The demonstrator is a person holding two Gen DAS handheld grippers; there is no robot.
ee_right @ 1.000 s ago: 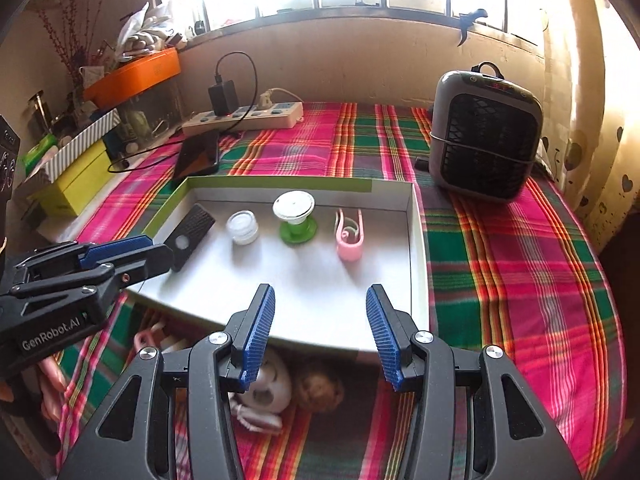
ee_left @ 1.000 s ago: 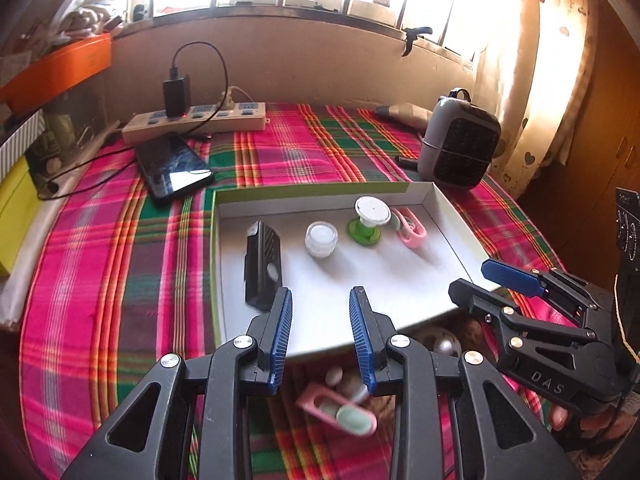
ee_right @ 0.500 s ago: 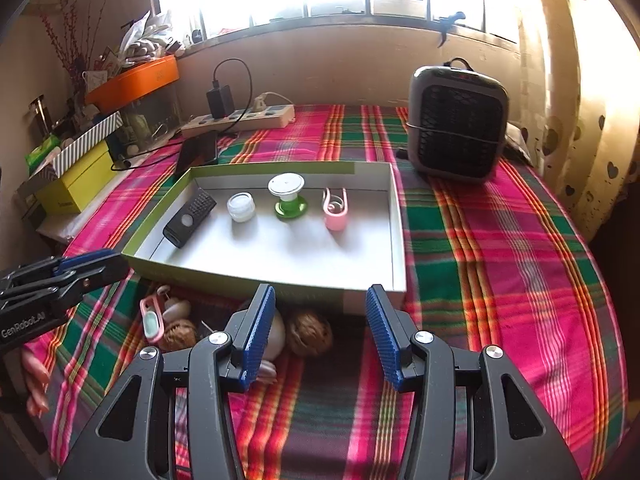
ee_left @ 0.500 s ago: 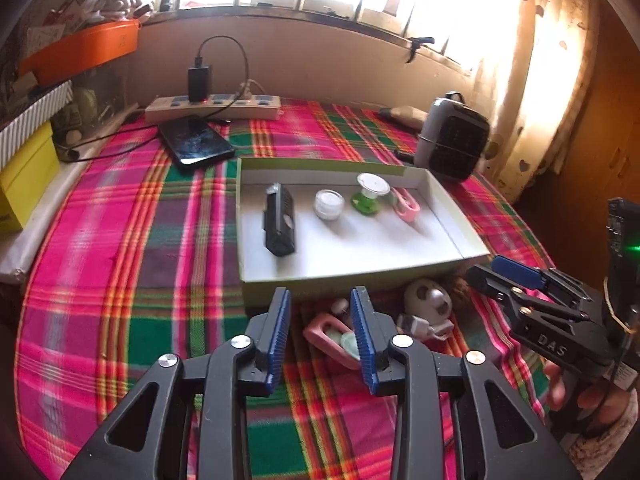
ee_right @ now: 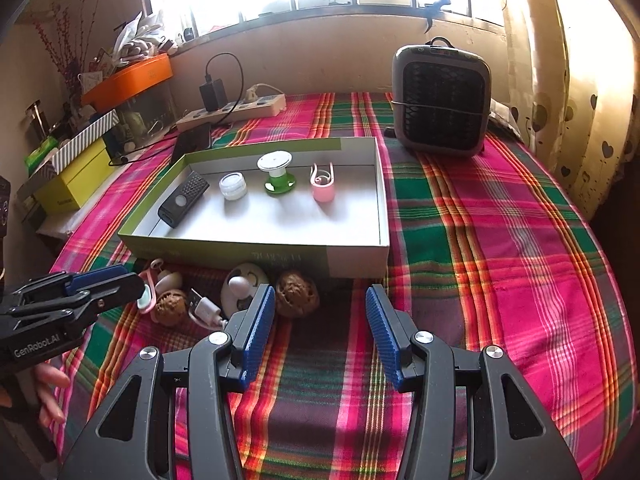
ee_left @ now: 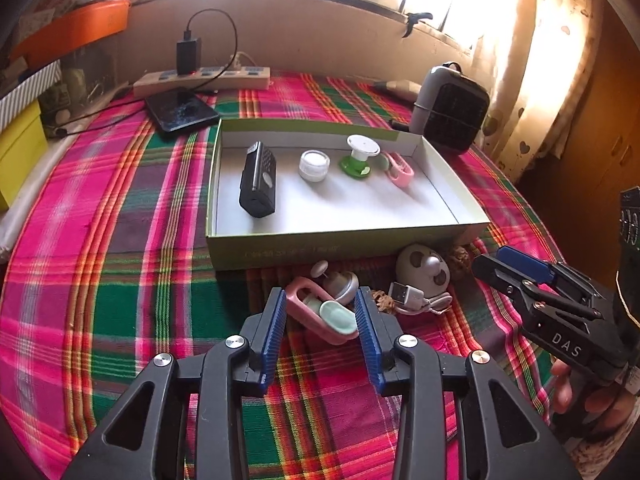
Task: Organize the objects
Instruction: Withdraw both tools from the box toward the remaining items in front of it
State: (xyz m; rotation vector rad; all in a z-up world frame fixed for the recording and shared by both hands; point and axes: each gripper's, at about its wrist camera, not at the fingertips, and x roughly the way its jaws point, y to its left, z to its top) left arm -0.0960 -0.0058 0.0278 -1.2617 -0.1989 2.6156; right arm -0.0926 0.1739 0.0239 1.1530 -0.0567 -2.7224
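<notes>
A shallow green-edged box [ee_left: 348, 248] holds a black remote [ee_left: 258, 178], a white jar [ee_left: 314, 165], a green-and-white spool [ee_left: 358, 156] and a pink clip [ee_left: 400, 168]. Loose things lie in front of it. My left gripper [ee_left: 320, 320] is low over them, its jaws opening around a pink clip with a mint piece [ee_left: 320, 312]; I see no pad pressing on it. Beside that are a silver pin [ee_left: 340, 280], a USB cable [ee_left: 412, 296] and a white mini fan [ee_left: 424, 270]. My right gripper [ee_right: 320, 320] stands open and empty, just behind a walnut [ee_right: 297, 294].
A grey heater [ee_right: 440, 100] stands at the back right. A power strip [ee_left: 200, 78] and a phone [ee_left: 182, 110] lie behind the box. A yellow box [ee_right: 76, 178] and an orange tray [ee_right: 128, 78] line the left. A second walnut [ee_right: 170, 306] lies near the left gripper [ee_right: 120, 280].
Both grippers have drawn back from over the box and come down to the loose things in front of it. The left jaws have widened. The right jaws have kept their width.
</notes>
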